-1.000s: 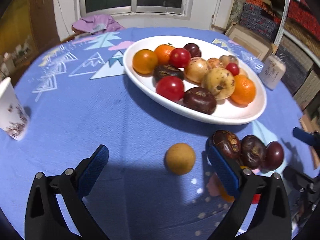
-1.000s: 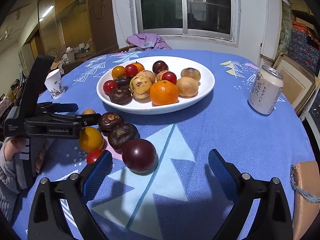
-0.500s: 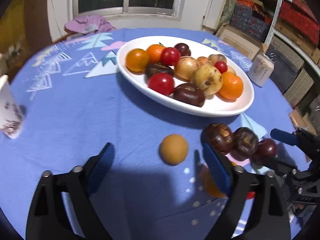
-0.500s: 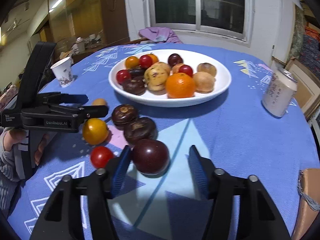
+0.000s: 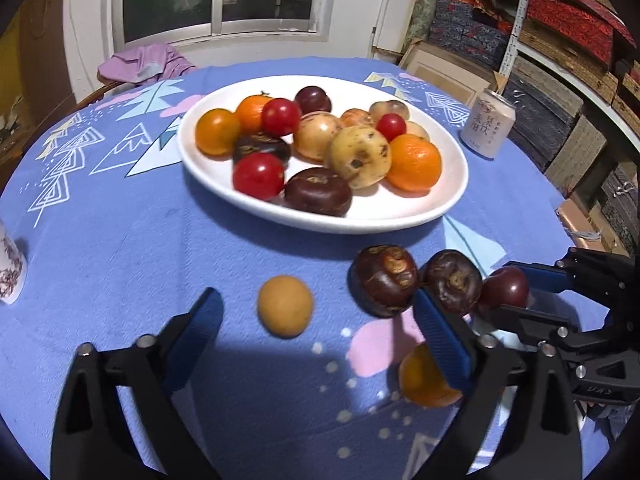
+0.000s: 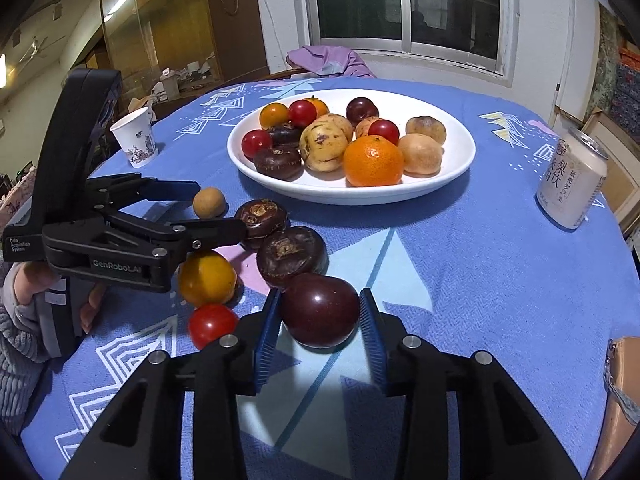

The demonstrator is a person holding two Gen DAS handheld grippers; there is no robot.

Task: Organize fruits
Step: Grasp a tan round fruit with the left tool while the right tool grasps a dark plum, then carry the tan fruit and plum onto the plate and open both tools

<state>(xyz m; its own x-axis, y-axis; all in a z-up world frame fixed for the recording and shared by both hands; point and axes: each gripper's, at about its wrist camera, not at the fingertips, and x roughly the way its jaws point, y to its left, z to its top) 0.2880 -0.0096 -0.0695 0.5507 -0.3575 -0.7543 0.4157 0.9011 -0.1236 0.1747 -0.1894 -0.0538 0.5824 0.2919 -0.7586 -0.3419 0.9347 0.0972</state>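
Observation:
A white plate [image 5: 452, 196] [image 6: 460, 168] holds several fruits. Loose on the blue cloth lie a small tan fruit [image 5: 285, 306] [image 6: 209, 202], two dark brown fruits [image 5: 384, 280] [image 6: 291, 255], a yellow-orange fruit [image 6: 206, 278], a red tomato [image 6: 212, 324] and a dark plum [image 6: 319, 310] [image 5: 505, 291]. My left gripper [image 5: 316, 328] is open, its pads either side of the tan fruit. My right gripper [image 6: 320, 330] has its pads closed against the plum's sides as it rests on the cloth.
A drink can [image 6: 572, 184] [image 5: 487, 124] stands right of the plate. A paper cup [image 6: 135, 138] stands at the left. A purple cloth [image 6: 328, 60] lies at the table's far edge. A tan object [image 6: 620, 400] lies at the near right.
My right gripper moved forward and closed from wide open onto the plum. My left gripper advanced toward the tan fruit, still open.

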